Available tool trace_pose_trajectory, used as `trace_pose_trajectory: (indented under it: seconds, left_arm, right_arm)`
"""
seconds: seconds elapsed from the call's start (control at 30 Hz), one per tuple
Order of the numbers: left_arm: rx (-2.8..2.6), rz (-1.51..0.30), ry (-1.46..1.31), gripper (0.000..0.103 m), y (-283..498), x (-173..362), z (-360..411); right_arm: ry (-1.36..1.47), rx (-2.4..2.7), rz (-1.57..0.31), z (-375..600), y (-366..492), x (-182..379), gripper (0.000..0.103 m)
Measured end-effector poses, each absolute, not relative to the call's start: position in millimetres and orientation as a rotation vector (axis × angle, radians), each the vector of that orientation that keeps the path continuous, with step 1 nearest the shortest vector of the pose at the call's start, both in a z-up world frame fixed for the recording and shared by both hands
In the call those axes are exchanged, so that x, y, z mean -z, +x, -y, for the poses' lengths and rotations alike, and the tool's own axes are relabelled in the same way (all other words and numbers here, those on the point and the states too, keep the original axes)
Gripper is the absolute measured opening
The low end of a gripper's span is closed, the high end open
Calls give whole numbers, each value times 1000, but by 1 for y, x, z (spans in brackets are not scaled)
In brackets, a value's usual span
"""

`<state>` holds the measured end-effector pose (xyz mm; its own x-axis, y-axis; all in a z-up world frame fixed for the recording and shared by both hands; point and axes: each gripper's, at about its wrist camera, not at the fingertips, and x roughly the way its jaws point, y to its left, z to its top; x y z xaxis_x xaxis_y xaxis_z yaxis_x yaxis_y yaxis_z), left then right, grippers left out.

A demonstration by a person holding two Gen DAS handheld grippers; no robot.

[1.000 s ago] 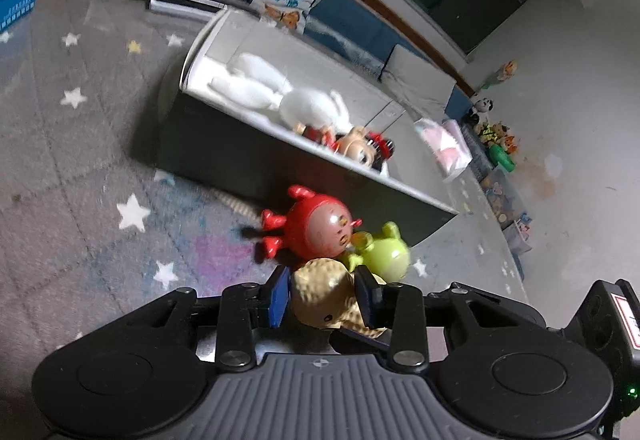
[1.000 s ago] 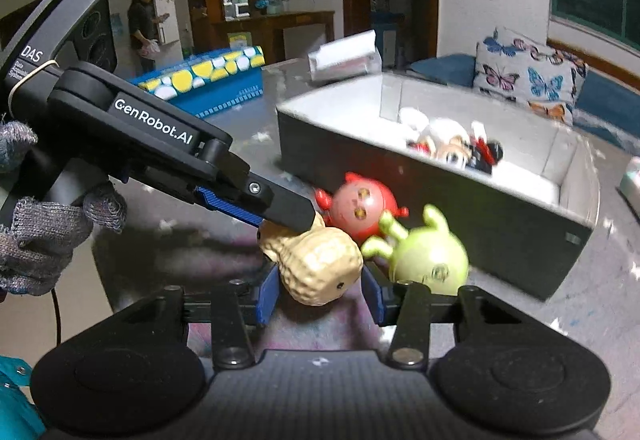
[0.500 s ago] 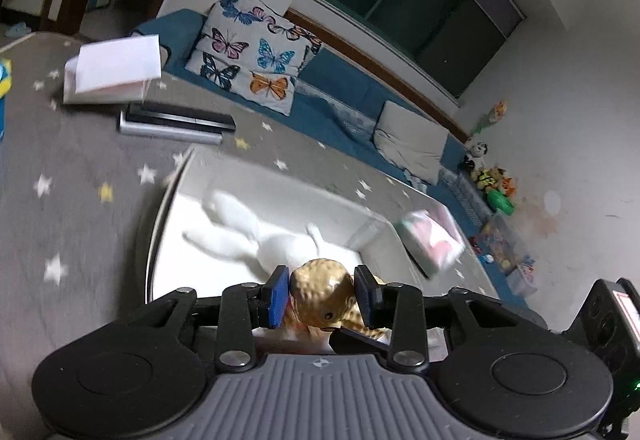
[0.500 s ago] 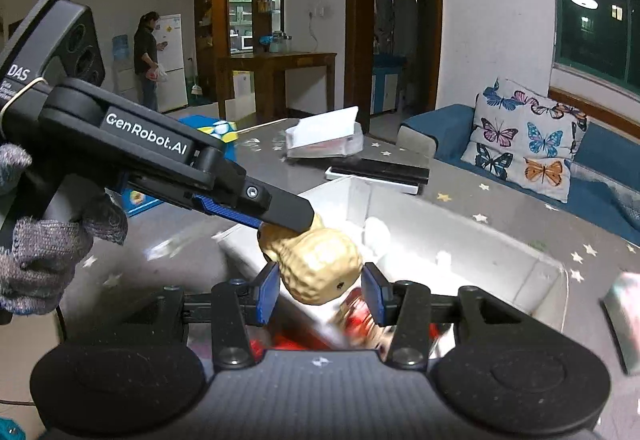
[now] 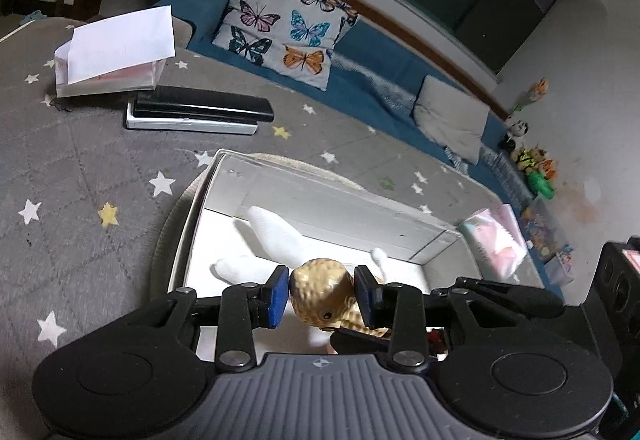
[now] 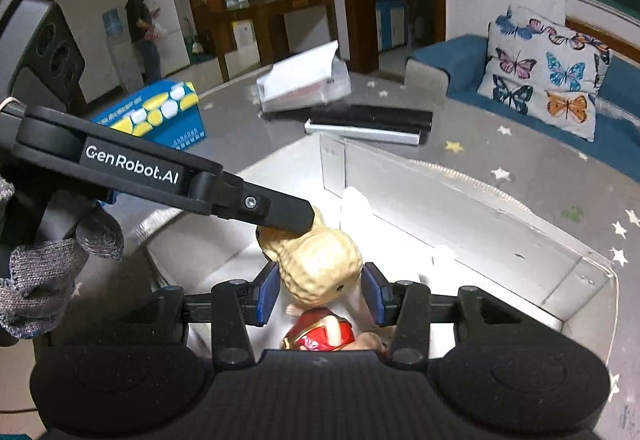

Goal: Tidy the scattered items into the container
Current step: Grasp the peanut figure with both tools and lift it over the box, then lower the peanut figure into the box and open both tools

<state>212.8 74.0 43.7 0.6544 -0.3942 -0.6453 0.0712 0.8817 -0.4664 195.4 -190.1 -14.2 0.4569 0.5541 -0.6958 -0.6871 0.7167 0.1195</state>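
A tan peanut-shaped toy (image 5: 322,296) is held between both grippers above the open grey box (image 5: 332,196). My left gripper (image 5: 322,296) is shut on one end of it. My right gripper (image 6: 318,290) is shut on the other end (image 6: 316,268). The left gripper's arm (image 6: 160,180) crosses the right wrist view from the left. Inside the box lie a white plush rabbit (image 5: 276,236) and a red-dressed doll (image 6: 324,334), right under the peanut toy.
The box (image 6: 460,200) stands on a grey star-patterned mat (image 5: 80,160). Behind it lie a black-and-white flat case (image 5: 196,114) and a white folded carton (image 5: 116,52). A butterfly cushion (image 5: 284,36) sits on a blue couch. A blue-yellow box (image 6: 160,116) stands far left.
Both grippers have lifted the peanut toy from the mat beside the red and green toys and carried it up over the box. Those two toys have dropped out of view.
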Motion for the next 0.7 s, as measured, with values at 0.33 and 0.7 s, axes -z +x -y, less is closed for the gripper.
trace_pose_trajectory:
  seconds: [0.33,0.7]
  left_arm:
    - [248,-824,-369,39,212,-40,-72]
    - [215,-859,-258,40,210,-35,-64]
  right_arm:
    - [-327,-774,-791,169,197,19,45]
    - [-503,-803,-776,141,199,25,45]
